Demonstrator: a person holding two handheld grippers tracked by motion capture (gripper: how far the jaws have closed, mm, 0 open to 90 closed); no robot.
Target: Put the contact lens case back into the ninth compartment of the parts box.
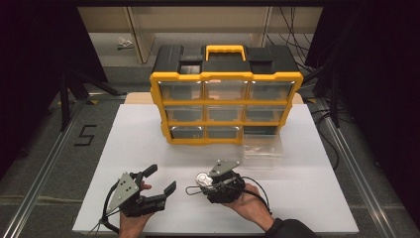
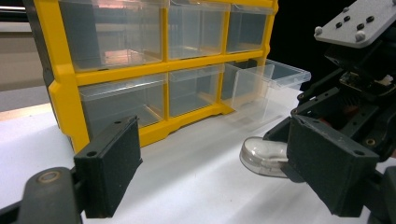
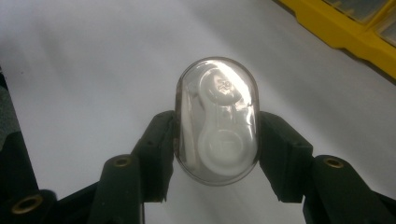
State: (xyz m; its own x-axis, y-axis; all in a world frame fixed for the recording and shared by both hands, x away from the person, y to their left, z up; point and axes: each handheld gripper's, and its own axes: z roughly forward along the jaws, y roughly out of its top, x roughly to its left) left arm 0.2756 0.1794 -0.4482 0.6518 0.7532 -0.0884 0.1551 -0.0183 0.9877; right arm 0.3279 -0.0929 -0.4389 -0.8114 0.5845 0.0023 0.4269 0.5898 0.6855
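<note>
A clear oval case [image 1: 202,179] with a white spool-like part inside is clamped between the jaws of my right gripper [image 1: 204,182], near the table's front middle. In the right gripper view the case [image 3: 217,107] stands lengthwise between the two pads, and the gripper [image 3: 217,128] is shut on its sides just above the white table. To the left, my left gripper [image 1: 161,178] stands open with nothing in it. In the left gripper view its jaws [image 2: 219,168] are wide apart, and the case [image 2: 261,156] shows beyond the right pad.
A yellow and black organizer [image 1: 225,99] with several clear drawers stands at the back of the white table [image 1: 307,198]. One clear drawer [image 1: 262,148] is out and rests on the table in front of the organizer's lower right slot. Dark stands and cables flank the table.
</note>
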